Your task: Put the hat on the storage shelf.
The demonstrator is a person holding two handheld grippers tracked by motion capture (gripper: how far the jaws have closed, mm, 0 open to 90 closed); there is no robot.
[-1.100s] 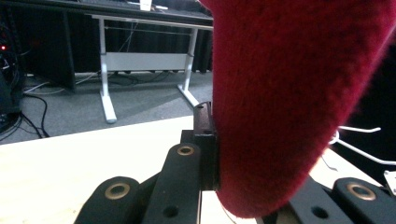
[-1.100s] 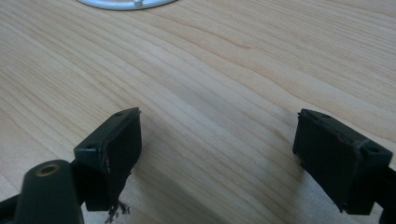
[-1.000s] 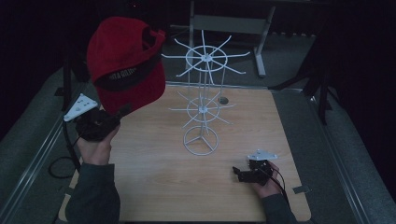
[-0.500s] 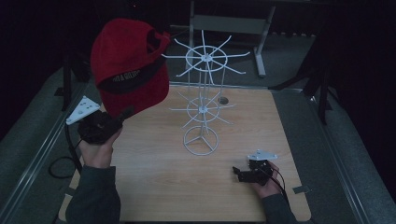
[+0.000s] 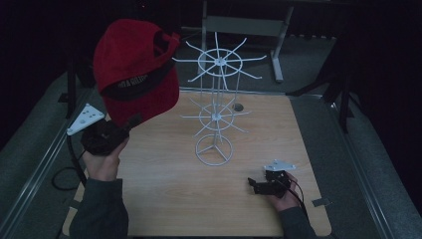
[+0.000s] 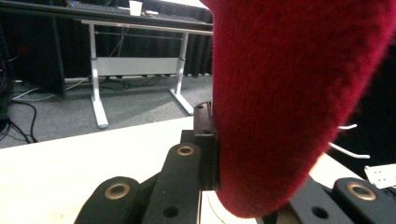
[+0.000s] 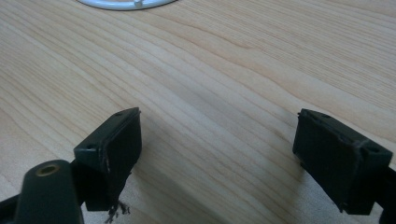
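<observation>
At 5 o'clock on the bench (image 5: 164, 199) my right gripper (image 5: 255, 185) rests, jaws wide apart. At 9 o'clock my left gripper (image 5: 130, 122) clamps the red cap (image 5: 137, 69), lifted just beside the white wire rack (image 5: 215, 112) at centre.

We see the white wire hook stand (image 5: 215, 117) upright at the middle of the pale wooden table (image 5: 164, 199). The red fabric cap (image 5: 135, 69) hangs left of it, above the left gripper (image 5: 130, 124). The right gripper (image 5: 253, 185) lies right of and before the stand's base.
</observation>
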